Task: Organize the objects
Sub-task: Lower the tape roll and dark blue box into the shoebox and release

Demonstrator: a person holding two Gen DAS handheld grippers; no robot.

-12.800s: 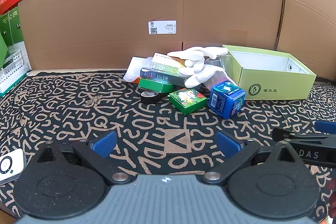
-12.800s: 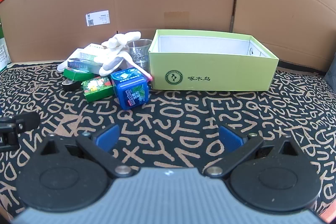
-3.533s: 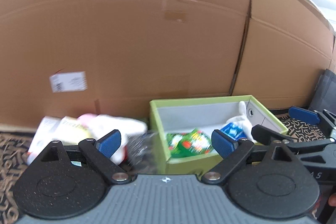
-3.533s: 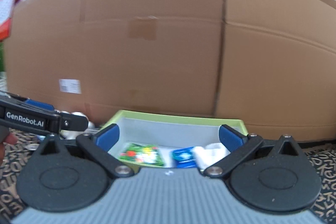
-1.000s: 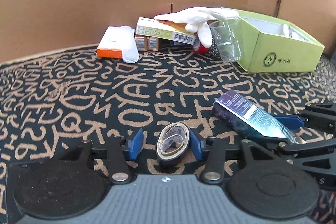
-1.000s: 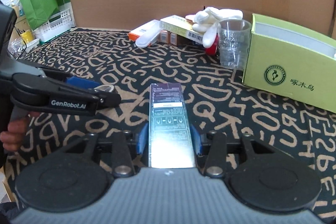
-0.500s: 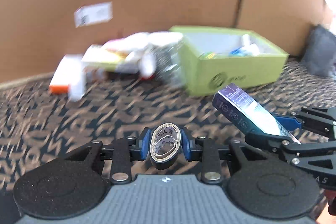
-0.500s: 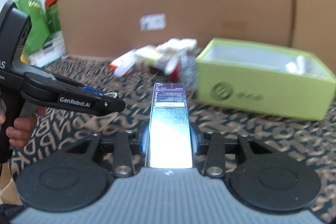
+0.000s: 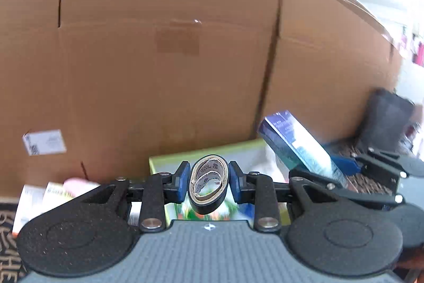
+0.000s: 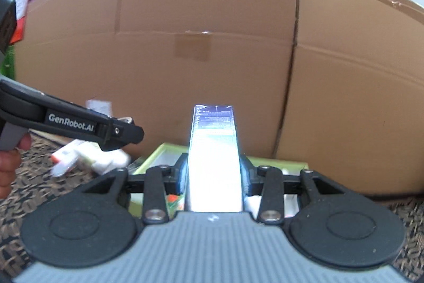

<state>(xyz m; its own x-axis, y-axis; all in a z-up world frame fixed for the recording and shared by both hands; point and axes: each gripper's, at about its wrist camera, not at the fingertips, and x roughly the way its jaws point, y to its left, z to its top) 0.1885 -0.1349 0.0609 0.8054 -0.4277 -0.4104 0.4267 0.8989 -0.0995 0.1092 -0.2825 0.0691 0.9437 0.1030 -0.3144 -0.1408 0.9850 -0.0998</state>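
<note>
Over at nine o'clock in the left wrist view, the leftover pile of small cartons [image 9: 39, 196] sits on the patterned mat against the cardboard wall [image 9: 159, 70]. Centre frame now: the left gripper [image 9: 208, 183] has its fingers clamped on a roll of tape [image 9: 208, 183], squeezed into an oval and held on edge. Just behind it, at twelve o'clock, is the green box [image 9: 159, 163], and that looks like the destination. To three o'clock, the right gripper [image 10: 213, 178] is pinched tight on a long purple carton [image 10: 213, 150], tilted nose-up.

Both loads look to be in the carry-to-box step, neither released yet. Next call, by my reckoning: get each load over the green box's opening, lower it past the rim, then part the fingers, one side at a time so the two tools don't collide.

Inside the box, blurred: something green and red, a bit of blue, something white. Can't name them.
</note>
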